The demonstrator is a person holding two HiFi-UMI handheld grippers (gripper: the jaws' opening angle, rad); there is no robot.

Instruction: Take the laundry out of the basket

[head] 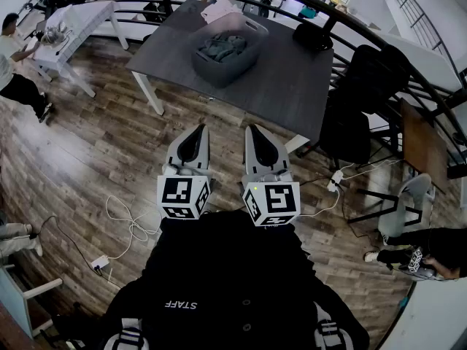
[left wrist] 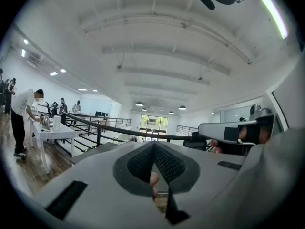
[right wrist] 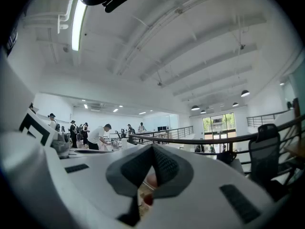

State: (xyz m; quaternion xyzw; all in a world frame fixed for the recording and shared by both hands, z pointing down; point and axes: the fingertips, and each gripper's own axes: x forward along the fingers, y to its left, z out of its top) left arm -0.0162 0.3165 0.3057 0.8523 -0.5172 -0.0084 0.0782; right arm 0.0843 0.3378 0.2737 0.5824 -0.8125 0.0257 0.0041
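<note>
- The basket (head: 214, 74) stands on the desk (head: 281, 82), towards its far edge and about midway along it. The laundry (head: 222, 46), a grey-blue heap, lies wholly inside it and nothing has been lifted out yet.
- The left gripper (head: 195, 133) and the right gripper (head: 255, 131) are held side by side close to the person's chest. Both point level towards the desk, over the wooden floor (head: 95, 152) and short of the desk's near edge.
- In the left gripper view the left gripper's (left wrist: 154, 146) jaws are pressed together at their tips with nothing between them. The right gripper's (right wrist: 152, 149) jaws are closed and empty in the same way.
- The basket lies straight ahead of the jaws and well apart from them, roughly on the line that runs between the two grippers. Neither hand looks clearly nearer.
- The basket's long axis runs slantwise, from the desk's near-left side towards its far-right.
- As I judge it, both arms must first travel forward over the desk's near edge and spread their jaws before going down onto the heap.
</note>
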